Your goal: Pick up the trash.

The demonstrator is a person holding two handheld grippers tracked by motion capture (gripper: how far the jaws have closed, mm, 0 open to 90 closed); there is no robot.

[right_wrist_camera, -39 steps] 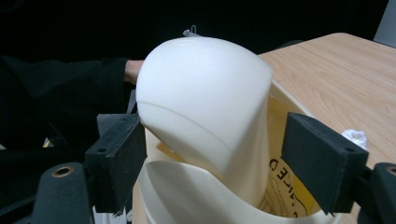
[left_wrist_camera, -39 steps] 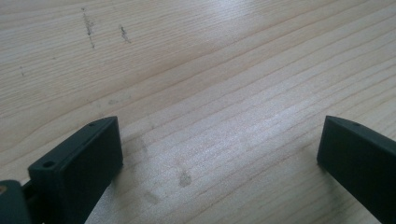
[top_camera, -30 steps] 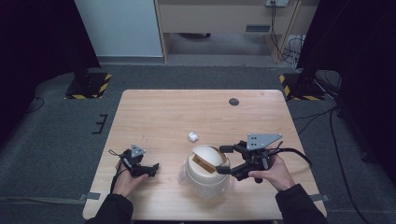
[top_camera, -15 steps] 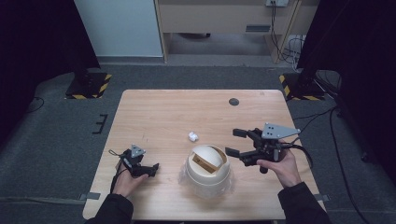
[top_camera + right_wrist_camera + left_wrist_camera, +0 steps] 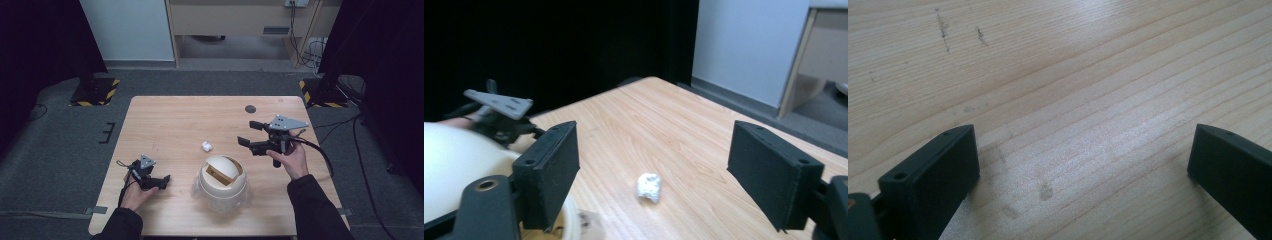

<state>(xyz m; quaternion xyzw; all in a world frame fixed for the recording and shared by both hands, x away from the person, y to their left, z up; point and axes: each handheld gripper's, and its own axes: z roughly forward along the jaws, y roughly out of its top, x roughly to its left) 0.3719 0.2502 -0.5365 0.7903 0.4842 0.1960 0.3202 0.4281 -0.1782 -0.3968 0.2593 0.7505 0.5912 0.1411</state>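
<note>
Plainly, the table (image 5: 165,120) carries a cream swing-lid bin (image 5: 222,182) at 6 o'clock and a crumpled white wad (image 5: 206,146) centrally; the right gripper (image 5: 252,135), jaws wide and empty, could nudge either, while the left gripper (image 5: 160,182) rests, jaws wide and empty, at 8 o'clock.

We see a wooden table (image 5: 165,125) on grey carpet (image 5: 60,150), dark curtains (image 5: 40,40) at both sides, a pale panel (image 5: 125,30) and wooden cabinet (image 5: 235,17) beyond, and striped stand bases (image 5: 95,92).
</note>
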